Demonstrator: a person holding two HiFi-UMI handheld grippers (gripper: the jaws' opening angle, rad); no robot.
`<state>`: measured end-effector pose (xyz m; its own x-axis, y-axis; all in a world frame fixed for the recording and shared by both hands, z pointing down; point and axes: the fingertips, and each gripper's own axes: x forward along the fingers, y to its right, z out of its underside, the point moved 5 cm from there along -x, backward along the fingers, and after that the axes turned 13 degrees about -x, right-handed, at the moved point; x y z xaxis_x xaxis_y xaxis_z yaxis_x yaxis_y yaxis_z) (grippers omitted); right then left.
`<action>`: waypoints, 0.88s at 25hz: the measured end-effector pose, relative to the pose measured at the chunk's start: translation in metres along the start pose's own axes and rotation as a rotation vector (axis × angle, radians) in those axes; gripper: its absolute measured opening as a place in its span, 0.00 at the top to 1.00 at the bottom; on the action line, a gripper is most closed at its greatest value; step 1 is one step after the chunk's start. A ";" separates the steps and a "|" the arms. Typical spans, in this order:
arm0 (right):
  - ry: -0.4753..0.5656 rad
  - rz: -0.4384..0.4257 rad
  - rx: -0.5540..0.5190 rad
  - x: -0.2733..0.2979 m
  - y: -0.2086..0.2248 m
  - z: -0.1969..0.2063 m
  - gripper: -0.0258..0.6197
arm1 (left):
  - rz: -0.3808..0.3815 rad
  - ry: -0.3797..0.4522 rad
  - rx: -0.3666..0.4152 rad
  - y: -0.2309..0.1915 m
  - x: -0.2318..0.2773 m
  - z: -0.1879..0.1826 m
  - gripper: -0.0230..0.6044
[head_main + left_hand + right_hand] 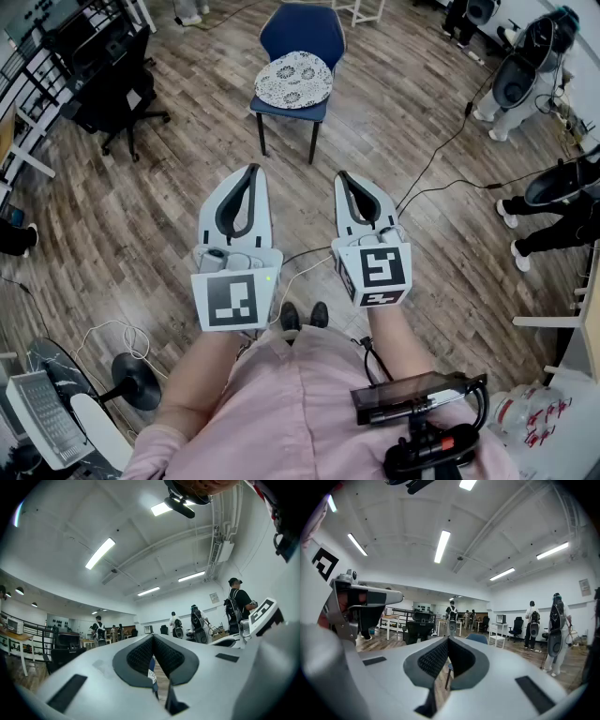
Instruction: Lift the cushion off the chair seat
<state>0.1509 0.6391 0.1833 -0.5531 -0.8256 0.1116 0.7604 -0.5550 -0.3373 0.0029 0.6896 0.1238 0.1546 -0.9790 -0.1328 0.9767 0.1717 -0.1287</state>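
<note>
the cushion point(293, 79) lies on the seat of the blue chair point(305, 33), well ahead of both tools. the left hand-held gripper point(251, 172) and the right hand-held gripper point(343, 177) are each clenched tip to tip on nothing, side by side above the floor point(141, 216).

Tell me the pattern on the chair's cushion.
The round white cushion bears a dark, lacy floral print; clearest in the head view.

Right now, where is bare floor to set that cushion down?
Wood floor between blue chair and black office chair is bare, also just before the chair. Rightward, a cable and people's feet crowd it.
</note>
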 end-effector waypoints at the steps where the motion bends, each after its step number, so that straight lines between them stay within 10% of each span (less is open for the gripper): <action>1: 0.000 0.001 0.000 0.003 0.000 0.000 0.96 | 0.001 0.001 -0.001 -0.002 0.002 0.000 0.95; 16: 0.041 0.055 0.019 0.030 -0.010 -0.006 0.96 | 0.032 0.000 0.000 -0.035 0.013 0.007 0.95; 22: 0.023 0.062 0.014 0.057 0.009 0.005 0.79 | 0.026 -0.027 -0.004 -0.044 0.043 0.021 0.95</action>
<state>0.1281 0.5871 0.1916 -0.5118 -0.8563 0.0694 0.7984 -0.5040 -0.3295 -0.0299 0.6376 0.1442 0.1835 -0.9768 -0.1100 0.9717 0.1972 -0.1300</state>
